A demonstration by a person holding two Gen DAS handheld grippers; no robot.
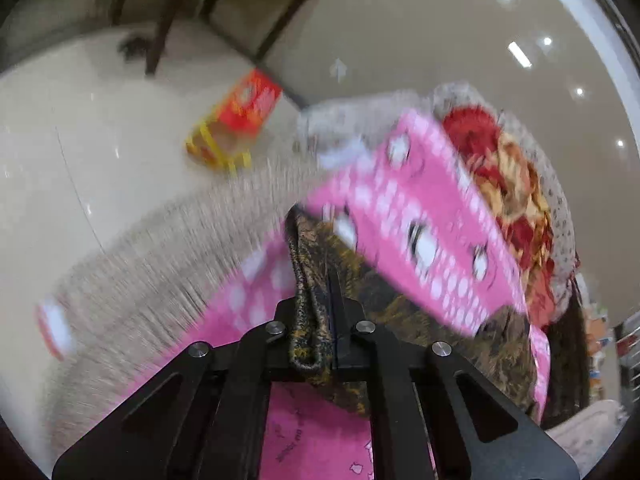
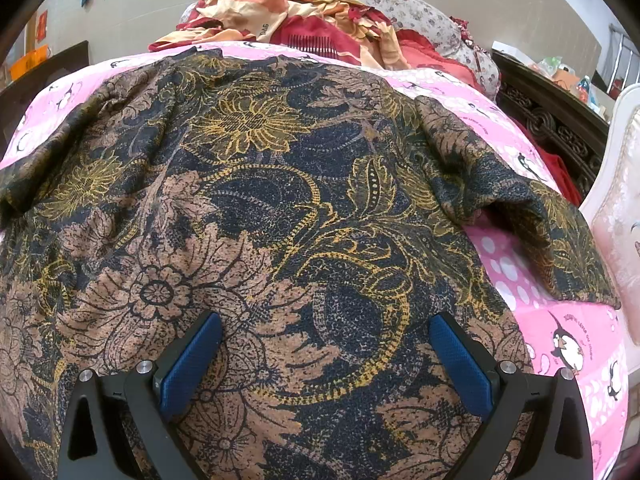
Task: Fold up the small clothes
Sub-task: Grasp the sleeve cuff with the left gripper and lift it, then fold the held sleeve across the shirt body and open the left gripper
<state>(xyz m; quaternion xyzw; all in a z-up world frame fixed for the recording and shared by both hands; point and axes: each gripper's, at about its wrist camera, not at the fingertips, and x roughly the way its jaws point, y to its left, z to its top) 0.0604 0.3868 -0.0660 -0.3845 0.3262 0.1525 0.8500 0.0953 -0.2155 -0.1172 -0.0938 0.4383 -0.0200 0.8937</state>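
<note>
A dark floral garment (image 2: 280,200), navy with brown and yellow flowers, lies spread over a pink penguin-print bed sheet (image 2: 568,344). My right gripper (image 2: 326,332) hovers just over its lower middle, open, its blue pads (image 2: 192,364) wide apart with nothing between them. In the blurred left wrist view my left gripper (image 1: 320,312) is shut on a bunched edge of the same garment (image 1: 310,280), which runs up from the closed jaws and hangs off to the right above the pink sheet (image 1: 420,216).
A red and cream blanket (image 2: 288,20) and a floral pillow (image 2: 420,4) lie at the bed's far end. A dark carved bed frame (image 2: 552,120) and a white padded chair (image 2: 616,216) stand at the right. A red and yellow box (image 1: 236,120) sits on the pale floor.
</note>
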